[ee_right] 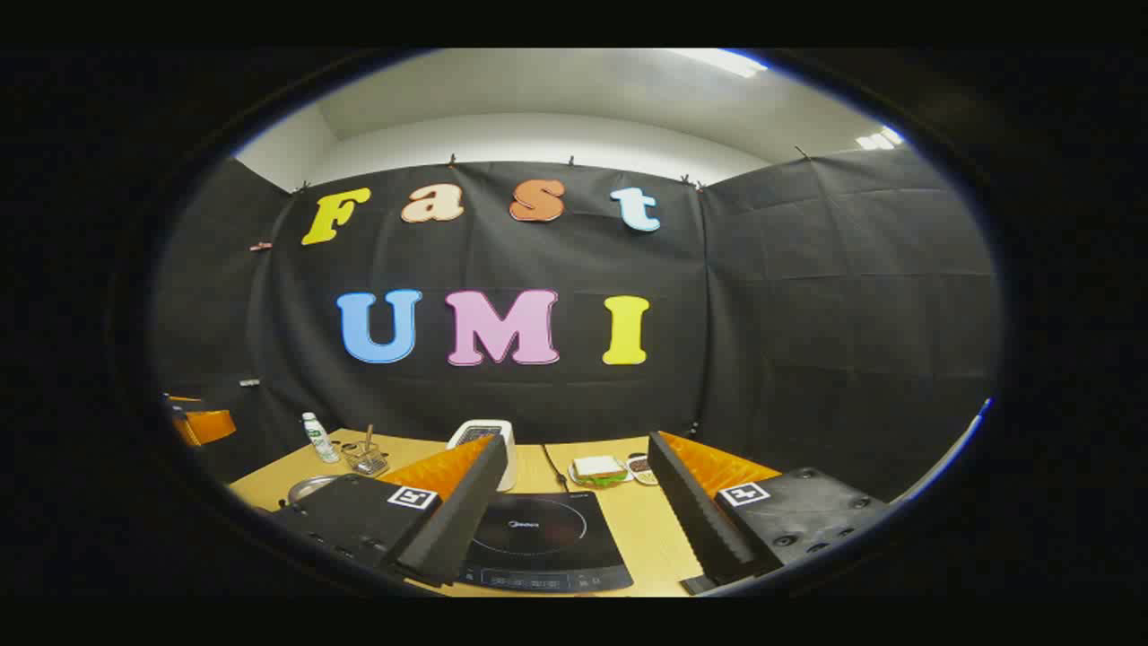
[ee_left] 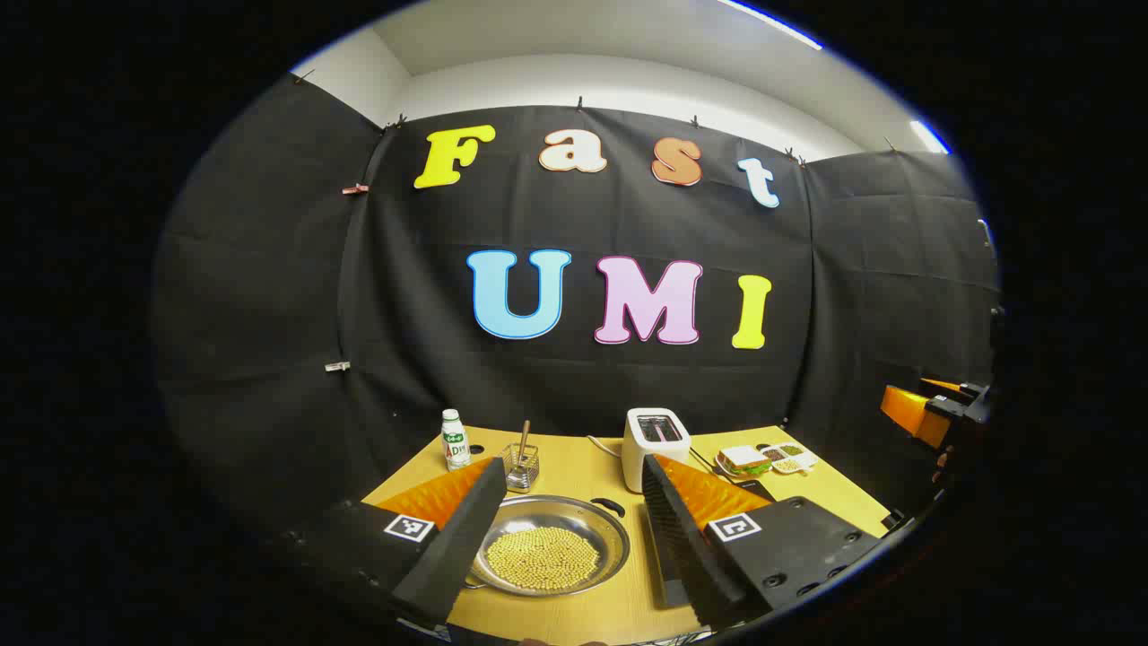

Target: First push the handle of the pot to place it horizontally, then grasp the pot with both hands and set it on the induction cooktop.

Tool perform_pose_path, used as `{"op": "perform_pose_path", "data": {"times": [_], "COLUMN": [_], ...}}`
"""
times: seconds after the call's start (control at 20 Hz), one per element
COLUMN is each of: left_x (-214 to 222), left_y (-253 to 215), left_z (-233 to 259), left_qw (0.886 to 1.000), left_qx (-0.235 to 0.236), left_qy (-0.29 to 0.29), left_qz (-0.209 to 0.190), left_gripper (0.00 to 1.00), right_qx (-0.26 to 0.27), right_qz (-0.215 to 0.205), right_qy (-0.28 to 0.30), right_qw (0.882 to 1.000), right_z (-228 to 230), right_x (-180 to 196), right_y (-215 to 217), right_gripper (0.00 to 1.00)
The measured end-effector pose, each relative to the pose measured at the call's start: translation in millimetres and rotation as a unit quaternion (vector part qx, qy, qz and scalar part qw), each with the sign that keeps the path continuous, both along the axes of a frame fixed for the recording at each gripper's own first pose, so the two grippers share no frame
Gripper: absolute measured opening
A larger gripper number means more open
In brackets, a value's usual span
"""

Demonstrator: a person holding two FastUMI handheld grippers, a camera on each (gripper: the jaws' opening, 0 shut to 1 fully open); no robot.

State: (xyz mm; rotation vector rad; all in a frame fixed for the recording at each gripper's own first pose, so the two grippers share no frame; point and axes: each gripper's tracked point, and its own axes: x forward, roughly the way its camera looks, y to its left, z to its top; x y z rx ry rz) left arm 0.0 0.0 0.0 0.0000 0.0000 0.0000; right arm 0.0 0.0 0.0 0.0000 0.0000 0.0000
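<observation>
Left gripper view, from the left: small white bottle (ee_left: pixel 456 440) upright near the back-left corner of the tabletop (ee_left: pixel 574 610), wire basket (ee_left: pixel 521 467) with a utensil standing in it just beside. Left gripper (ee_left: pixel 567 498) spread wide, holding nothing, hovering above the near edge. Between its fingers, the pot (ee_left: pixel 549 545): shallow, metal, a layer of yellow beans in it, one dark handle (ee_left: pixel 608 506) at its far right rim; whether upright or folded flat cannot be told. Behind, a white toaster (ee_left: pixel 656 446); further right a sandwich on a plate (ee_left: pixel 743 462) and a small divided dish (ee_left: pixel 787 458). At the far right edge, the other gripper, raised, well apart from the tabletop.

Right gripper view, from the left: pot rim (ee_right: pixel 309 489) barely peeking out behind the left finger. Right gripper (ee_right: pixel 579 493) also wide open and empty. Between its fingers, the induction cooktop (ee_right: pixel 538 536), black, flat on the tabletop, nothing on it. Toaster, sandwich and dish lined up behind it.
</observation>
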Motion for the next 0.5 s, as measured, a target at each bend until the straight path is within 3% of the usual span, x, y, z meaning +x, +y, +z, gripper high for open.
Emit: {"op": "perform_pose_path", "data": {"times": [0.5], "left_x": [28], "left_y": [-3], "left_z": [-7], "left_qw": [1.0], "left_qx": [0.003], "left_qy": [0.016], "left_qz": [-0.009], "left_gripper": [0.95], "right_qx": [-0.001], "right_qz": [-0.01], "right_qy": [0.01], "right_qw": [1.0], "right_z": [-7], "right_x": [11], "right_y": [-5], "right_gripper": [0.98]}}
